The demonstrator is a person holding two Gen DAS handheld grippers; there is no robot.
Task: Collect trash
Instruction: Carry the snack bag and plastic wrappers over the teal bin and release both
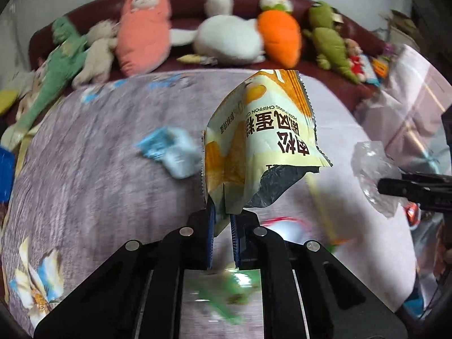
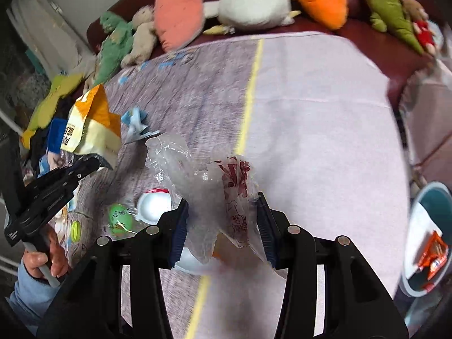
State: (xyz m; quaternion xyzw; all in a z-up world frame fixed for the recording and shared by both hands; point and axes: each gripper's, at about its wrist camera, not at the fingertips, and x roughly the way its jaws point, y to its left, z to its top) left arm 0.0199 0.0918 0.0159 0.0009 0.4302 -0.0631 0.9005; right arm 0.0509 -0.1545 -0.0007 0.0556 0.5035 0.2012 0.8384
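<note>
My left gripper (image 1: pixel 223 212) is shut on the bottom corner of a yellow and orange cake wrapper (image 1: pixel 260 141), which stands up above the bed. From the right wrist view the same wrapper (image 2: pixel 93 124) hangs at the left in the left gripper (image 2: pixel 94 162). My right gripper (image 2: pixel 221 220) is shut on a crumpled clear plastic bag (image 2: pixel 203 180) with red print. That bag (image 1: pixel 373 169) and the right gripper's tip (image 1: pixel 387 185) show at the right edge of the left wrist view. A blue wrapper (image 1: pixel 172 149) lies on the bed cover.
Several plush toys (image 1: pixel 226 34) line the dark red headboard (image 1: pixel 183 5). A white cup (image 2: pixel 154 206) and green wrapper (image 2: pixel 121 219) lie on the cover (image 2: pixel 310 130). A teal bin (image 2: pixel 426 240) with orange trash stands at the right. A hand (image 2: pixel 42 257) holds the left gripper's handle.
</note>
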